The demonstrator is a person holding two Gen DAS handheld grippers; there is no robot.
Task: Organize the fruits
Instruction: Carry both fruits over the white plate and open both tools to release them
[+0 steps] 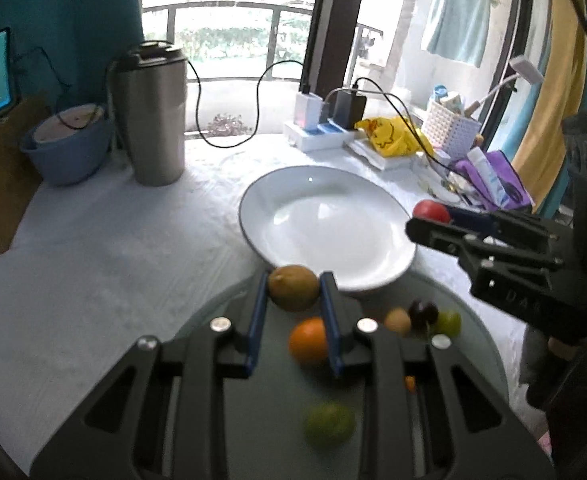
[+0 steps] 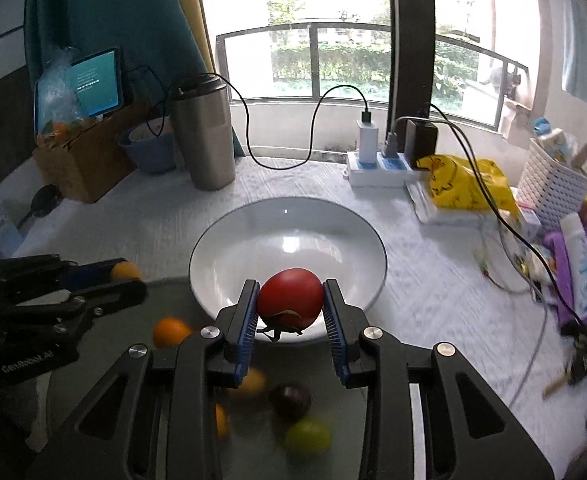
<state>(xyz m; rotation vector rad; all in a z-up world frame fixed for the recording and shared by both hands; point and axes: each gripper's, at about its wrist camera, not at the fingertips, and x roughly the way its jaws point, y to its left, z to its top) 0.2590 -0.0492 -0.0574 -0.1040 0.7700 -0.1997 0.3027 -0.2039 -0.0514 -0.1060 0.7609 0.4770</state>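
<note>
Both claws carry fruit above the white plate (image 2: 213,240).

Left gripper (image 1: 293,292) pinches a brownish-yellow fruit (image 1: 293,287), perhaps a lemon; right gripper (image 2: 289,300) pinches a red tomato (image 2: 289,298). Loose fruit lies blurred at lower centre; a steel flask (image 1: 151,116) stands upper left.

Steel flask (image 1: 155,116) beside blue bowl (image 1: 67,148); power strip (image 2: 377,170), yellow bag (image 2: 465,184).

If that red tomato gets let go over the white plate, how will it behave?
The tomato is round and smooth, so it would probably roll. The plate dips toward its middle, which should keep it in. It looks soft-skinned; the right hand-held gripper likely shouldn't squeeze harder.
</note>
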